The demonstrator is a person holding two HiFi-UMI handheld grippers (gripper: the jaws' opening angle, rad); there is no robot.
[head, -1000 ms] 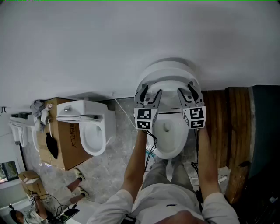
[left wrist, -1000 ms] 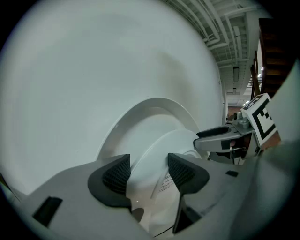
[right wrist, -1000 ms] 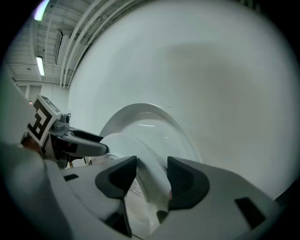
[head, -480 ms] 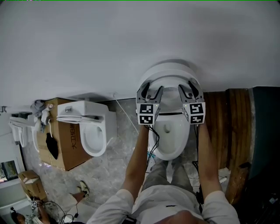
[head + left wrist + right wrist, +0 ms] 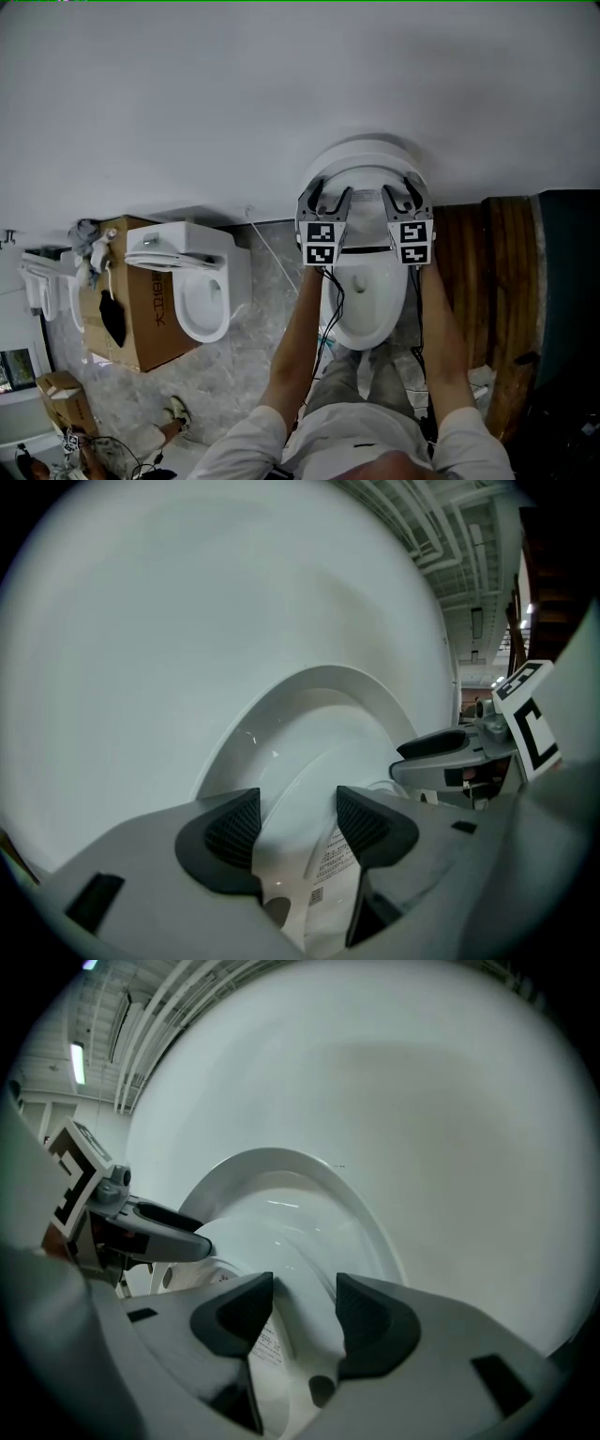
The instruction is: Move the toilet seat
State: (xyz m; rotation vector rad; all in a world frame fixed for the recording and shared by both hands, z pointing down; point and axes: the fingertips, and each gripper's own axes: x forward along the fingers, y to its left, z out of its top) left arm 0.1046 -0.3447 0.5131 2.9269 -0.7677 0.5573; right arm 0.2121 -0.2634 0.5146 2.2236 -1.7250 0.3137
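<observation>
Brown cardboard box [image 5: 141, 314] stands at far left on the marbled floor [image 5: 239, 366]. A spare toilet [image 5: 202, 286] sits just beside it, and the clutter at the box's left edge is too small to identify.

Left tool [image 5: 326, 199]: it is raised in front of the toilet bowl [image 5: 366, 305], with its marker cube facing the head camera. In the left gripper view the left tool [image 5: 298, 822] has its jaws apart and straddling the left rim of the toilet seat [image 5: 305, 780]. The pads do not visibly press on the rim.

Toilet seat [image 5: 366, 178]: it is tipped up near upright against the white wall [image 5: 281, 94], above the bowl and between the two tools. A larger white arc behind it appears to be the lid. The hinge area is hidden behind the marker cubes. A printed label on the seat's underside shows between the jaws, but the print is too small to read.

Right tool [image 5: 403, 197]: it is level with the left one. In the right gripper view the right tool [image 5: 303, 1312] has its jaws drawn close and clamped on the right rim of the seat [image 5: 300, 1237].

Wooden panel [image 5: 478, 272] lies at right, beside a dark area that is cut off by the frame edge.
</observation>
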